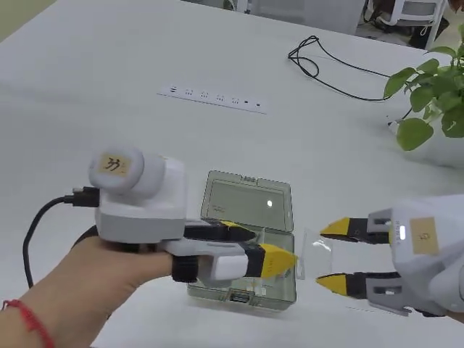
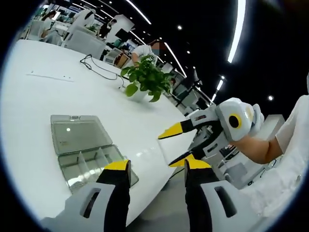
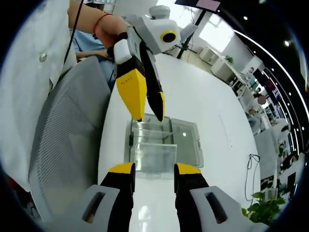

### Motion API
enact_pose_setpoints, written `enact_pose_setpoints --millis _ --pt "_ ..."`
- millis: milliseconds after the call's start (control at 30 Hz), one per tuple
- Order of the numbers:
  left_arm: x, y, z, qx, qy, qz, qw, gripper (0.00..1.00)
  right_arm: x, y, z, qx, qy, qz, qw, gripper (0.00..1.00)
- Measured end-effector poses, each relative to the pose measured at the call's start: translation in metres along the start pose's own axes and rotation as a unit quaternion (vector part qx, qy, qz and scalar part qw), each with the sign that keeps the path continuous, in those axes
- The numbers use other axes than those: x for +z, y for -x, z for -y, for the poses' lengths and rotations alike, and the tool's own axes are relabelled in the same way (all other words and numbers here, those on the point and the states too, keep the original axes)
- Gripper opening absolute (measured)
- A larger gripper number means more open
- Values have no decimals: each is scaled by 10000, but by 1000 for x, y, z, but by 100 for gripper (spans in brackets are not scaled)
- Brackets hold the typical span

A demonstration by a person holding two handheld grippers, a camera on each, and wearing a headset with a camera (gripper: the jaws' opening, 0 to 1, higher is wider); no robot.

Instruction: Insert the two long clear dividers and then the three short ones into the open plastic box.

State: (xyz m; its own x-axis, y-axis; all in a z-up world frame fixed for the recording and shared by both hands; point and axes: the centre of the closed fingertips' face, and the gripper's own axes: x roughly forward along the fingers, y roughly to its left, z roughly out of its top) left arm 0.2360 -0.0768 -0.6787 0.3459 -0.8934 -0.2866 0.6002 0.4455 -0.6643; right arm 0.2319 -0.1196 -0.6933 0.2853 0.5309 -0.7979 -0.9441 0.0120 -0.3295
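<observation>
Left gripper (image 1: 264, 248) spread, from 9 o'clock, covering part of plastic box (image 1: 250, 181). Right gripper (image 1: 322, 255) apart at 3 o'clock; clear divider (image 3: 154, 162) faint between tips, grip unclear.

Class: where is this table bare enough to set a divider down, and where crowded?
Free: the table between strip and lid, and left of the strip. Crowded: the box, between left gripper and right gripper; far right holds plant and cable.
</observation>
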Motion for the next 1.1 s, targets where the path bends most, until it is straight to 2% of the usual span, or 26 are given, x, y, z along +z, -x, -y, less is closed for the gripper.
enact_pose_setpoints --millis 167,433,1100 --pt "-4 -8 4 -147 321 -43 9994 32 9 1 -2 -20 118 8 9999 33" --pt "-10 -16 12 -318 538 -111 9980 22 19 2 -5 -25 251 17 9997 33" --pt "-14 -22 20 -506 659 -131 9965 0 26 3 -8 -45 329 -5 9994 33"
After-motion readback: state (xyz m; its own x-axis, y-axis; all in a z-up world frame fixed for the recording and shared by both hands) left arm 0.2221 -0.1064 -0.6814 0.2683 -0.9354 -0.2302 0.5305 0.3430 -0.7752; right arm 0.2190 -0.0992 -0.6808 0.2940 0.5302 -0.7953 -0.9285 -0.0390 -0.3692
